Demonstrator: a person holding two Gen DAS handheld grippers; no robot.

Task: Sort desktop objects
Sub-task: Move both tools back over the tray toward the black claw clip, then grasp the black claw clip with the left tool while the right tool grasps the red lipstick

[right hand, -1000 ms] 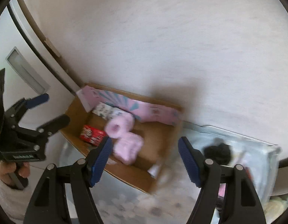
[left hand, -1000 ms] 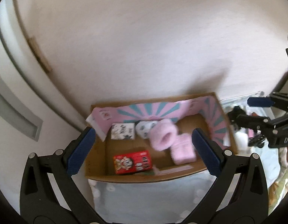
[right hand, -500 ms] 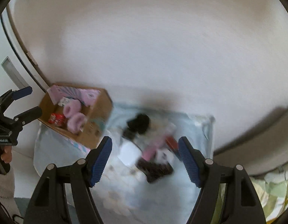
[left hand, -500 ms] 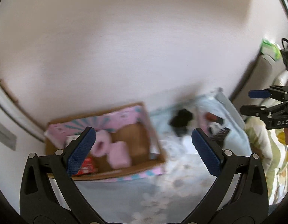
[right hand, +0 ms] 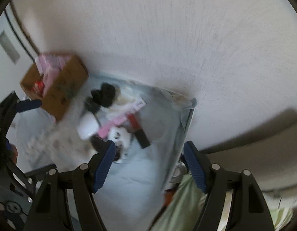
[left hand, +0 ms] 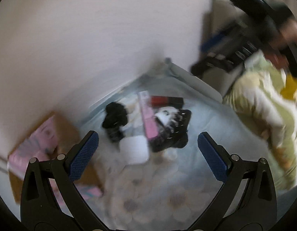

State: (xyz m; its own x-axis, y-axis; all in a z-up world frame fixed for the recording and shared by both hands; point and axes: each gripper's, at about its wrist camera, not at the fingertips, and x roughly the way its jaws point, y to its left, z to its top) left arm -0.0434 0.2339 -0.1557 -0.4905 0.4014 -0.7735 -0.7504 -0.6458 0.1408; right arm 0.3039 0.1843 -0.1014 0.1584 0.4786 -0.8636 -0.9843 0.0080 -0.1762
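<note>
Two hand-held grippers are seen above a cluster of loose objects, and neither holds anything: the left hand-held gripper (left hand: 148,150) has its jaws spread wide and empty, and the right hand-held gripper (right hand: 150,163) likewise stands open with nothing between its pads. A pink box (left hand: 148,118) is taken as the landmark. It lies on the pale floral cloth (left hand: 148,198) of the counter, straight ahead of the left jaws, with its long axis running roughly away from them. Just left of it a black clump (left hand: 114,117) is seen; a white block (left hand: 135,150) lies at its near end; a red-and-black tube (left hand: 165,100) crosses its far end. Well to its left stands the cardboard box (left hand: 67,132). The left hand-held gripper is judged better centred for a reach; blur limits finer detail.
</note>
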